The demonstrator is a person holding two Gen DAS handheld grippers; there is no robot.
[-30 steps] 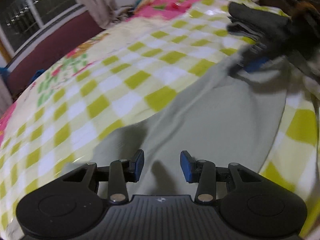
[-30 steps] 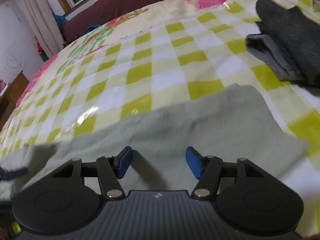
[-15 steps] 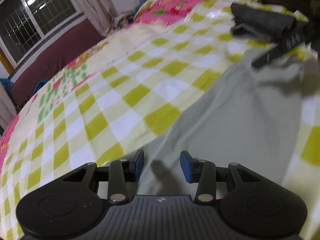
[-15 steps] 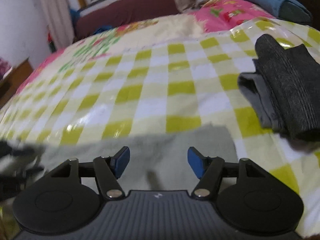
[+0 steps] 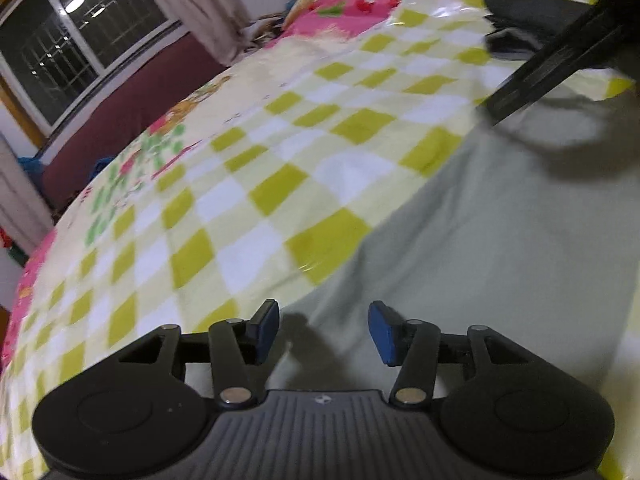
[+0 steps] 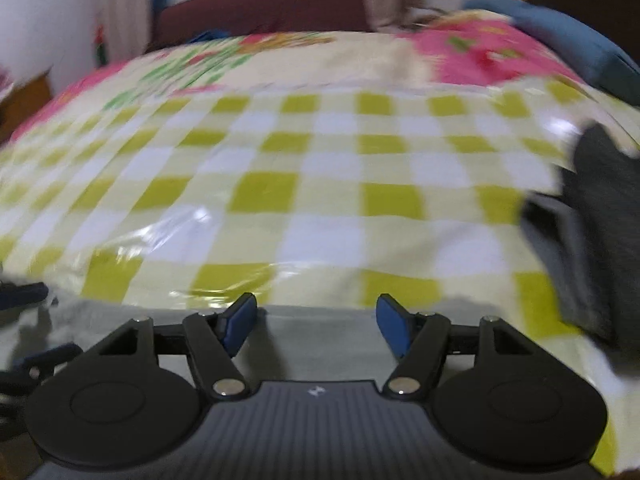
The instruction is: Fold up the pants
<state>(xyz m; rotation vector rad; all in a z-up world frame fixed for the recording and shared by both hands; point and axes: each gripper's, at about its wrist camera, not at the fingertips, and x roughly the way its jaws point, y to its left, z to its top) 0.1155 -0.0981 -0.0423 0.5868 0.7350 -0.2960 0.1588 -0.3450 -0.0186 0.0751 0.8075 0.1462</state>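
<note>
Pants [image 5: 500,248] fill the L wrist view: pale grey-green cloth lying flat on the bed [image 5: 256,184], whose cover is a yellow-green check. Left gripper [image 5: 324,332] hangs low over the pants' near-left edge, fingers spread w/ nothing between them; left blue pad sits right abt the cloth border, right pad over cloth. From here the pants run away up and to the right, long axis roughly diagonal toward the dark folded garment [image 5: 532,12] at the far right of the pants. A blurred black bar crossing above the pants' far end is prob. the other gripper, can't confirm.

R wrist view, blurry: right gripper [image 6: 316,322] also has fingers spread and empty. Pants [image 6: 320,344] show only as a narrow strip directly under and behind the fingertips, their far edge running left-right just beyond the pads. Dark garment [image 6: 592,232] lies to the right of the pants, apart from the fingers.

Judgement: both grippers sit at a pants edge, neither pinching. Pants still look unfolded along their length; next move likely needs each to drop and close on the edge right below it.
</note>
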